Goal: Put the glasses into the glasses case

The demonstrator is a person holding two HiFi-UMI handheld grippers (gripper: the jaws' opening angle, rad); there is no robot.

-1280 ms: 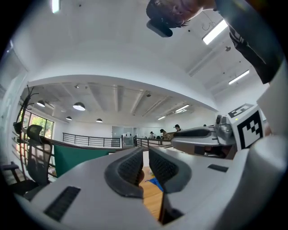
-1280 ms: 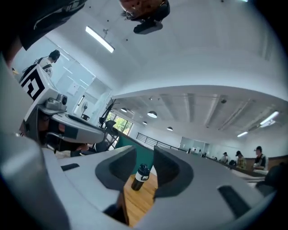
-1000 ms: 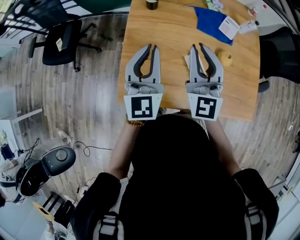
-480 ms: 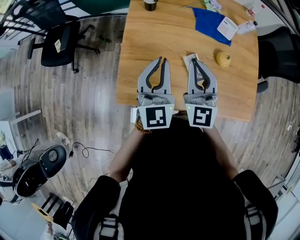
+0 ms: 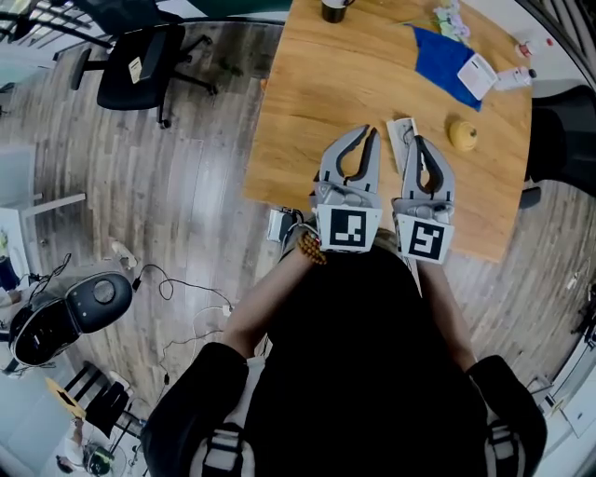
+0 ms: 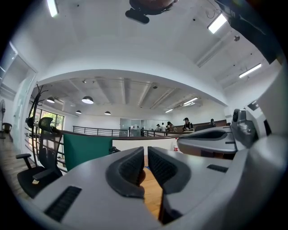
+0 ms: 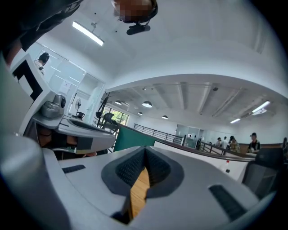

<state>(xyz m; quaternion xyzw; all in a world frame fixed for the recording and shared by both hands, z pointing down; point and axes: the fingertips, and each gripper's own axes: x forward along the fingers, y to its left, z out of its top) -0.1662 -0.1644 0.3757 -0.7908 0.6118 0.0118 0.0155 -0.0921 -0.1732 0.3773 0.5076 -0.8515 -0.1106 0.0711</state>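
No glasses or glasses case can be made out in any view. In the head view my left gripper [image 5: 372,132] and right gripper [image 5: 416,141] lie side by side, low over the near part of the wooden table [image 5: 307,112]. Both point away from me, both are shut, and nothing is between the jaws. A small white paper [image 5: 401,127] lies just beyond the right gripper's tips. In the left gripper view the left gripper [image 6: 146,155] shows its dark pads together over bare wood. The right gripper view shows the right gripper [image 7: 145,153] with pads meeting at the tip.
A yellow round object [image 5: 463,136] sits right of the grippers. Farther back lie a blue cloth [image 5: 447,58] with a white box [image 5: 478,74] on it, and a dark cup [image 5: 333,9]. A black office chair [image 5: 140,65] stands on the floor to the left.
Both grippers have come back toward the near table edge and sunk lower. The left one shifted right, closer to the right one. The right jaws have closed fully.
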